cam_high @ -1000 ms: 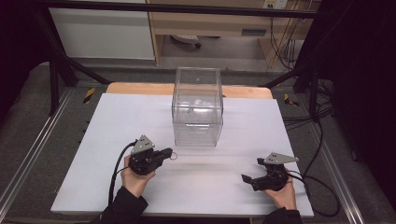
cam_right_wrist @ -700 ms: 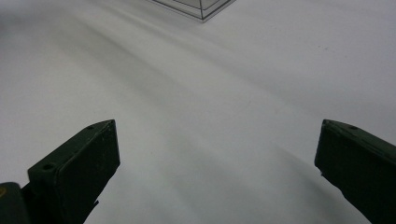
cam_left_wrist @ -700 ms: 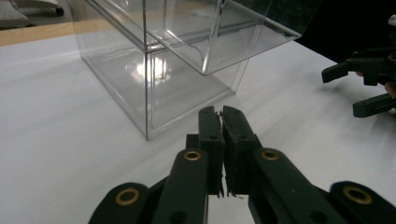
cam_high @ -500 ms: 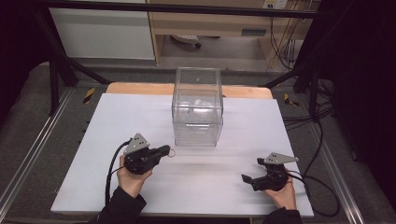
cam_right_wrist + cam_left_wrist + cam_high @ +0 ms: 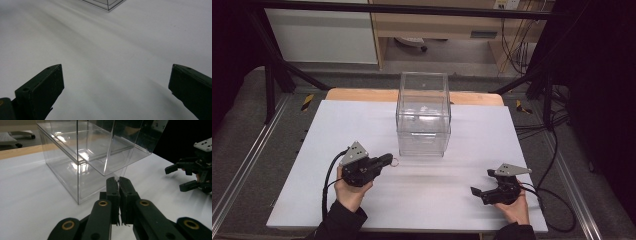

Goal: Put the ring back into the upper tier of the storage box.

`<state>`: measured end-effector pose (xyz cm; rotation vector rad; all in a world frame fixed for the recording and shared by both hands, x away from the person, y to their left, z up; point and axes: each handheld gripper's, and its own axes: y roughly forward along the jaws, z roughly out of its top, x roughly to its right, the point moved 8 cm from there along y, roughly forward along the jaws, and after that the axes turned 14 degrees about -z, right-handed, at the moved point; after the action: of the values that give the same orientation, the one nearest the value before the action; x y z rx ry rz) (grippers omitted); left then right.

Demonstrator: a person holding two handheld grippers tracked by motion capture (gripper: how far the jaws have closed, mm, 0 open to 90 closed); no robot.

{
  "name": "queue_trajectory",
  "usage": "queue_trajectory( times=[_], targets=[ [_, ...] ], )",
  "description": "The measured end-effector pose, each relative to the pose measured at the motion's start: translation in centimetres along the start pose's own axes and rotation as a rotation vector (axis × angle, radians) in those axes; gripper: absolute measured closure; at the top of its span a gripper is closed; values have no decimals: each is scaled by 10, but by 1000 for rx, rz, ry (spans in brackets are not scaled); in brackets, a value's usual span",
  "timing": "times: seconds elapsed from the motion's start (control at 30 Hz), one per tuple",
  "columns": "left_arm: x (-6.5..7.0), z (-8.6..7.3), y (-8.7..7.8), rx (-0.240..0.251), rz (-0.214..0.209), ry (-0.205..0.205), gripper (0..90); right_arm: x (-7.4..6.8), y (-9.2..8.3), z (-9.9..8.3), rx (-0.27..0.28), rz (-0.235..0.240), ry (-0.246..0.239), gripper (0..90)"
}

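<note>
one white table (image 5: 362,125) takes up most of the high view, with a strip of bare wood along its far edge. on it, just past the middle, stands one clear plastic box (image 5: 423,114) — upright, taller than it is wide, its top open as far as the frame lets me judge. in the left gripper view the same box (image 5: 82,157) rises close ahead, and an inner clear shelf or second wall shows through its side; which of the two it is i cannot tell.

two grippers, one in each hand. the left gripper (image 5: 388,161) is held near the table's left front, its tips pointing toward the box's near left corner and stopping just short of it. its two black jaws are clenched together; in the left gripper view (image 5: 119,183) the pads meet flat. one small ring (image 5: 395,161) shows at the tips in the high view, too small to tell what it is or whether it is pinched.

the right gripper (image 5: 479,192) rests low at the table's right front, well apart from the box, pointing left across the table. its jaws are spread wide with only white tabletop between them in the right gripper view (image 5: 116,82) — grasping nothing. two trailing cables, one per gripper.
</note>
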<state>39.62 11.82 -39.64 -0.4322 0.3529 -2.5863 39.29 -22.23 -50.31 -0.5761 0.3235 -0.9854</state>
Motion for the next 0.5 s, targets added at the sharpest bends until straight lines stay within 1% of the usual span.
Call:
queue_trajectory(
  times=[0.5],
  targets=[
    [2, 13, -12, 50, 2, 17, 866, 0, 0, 0, -1, -1, 0, 4]
  ],
)
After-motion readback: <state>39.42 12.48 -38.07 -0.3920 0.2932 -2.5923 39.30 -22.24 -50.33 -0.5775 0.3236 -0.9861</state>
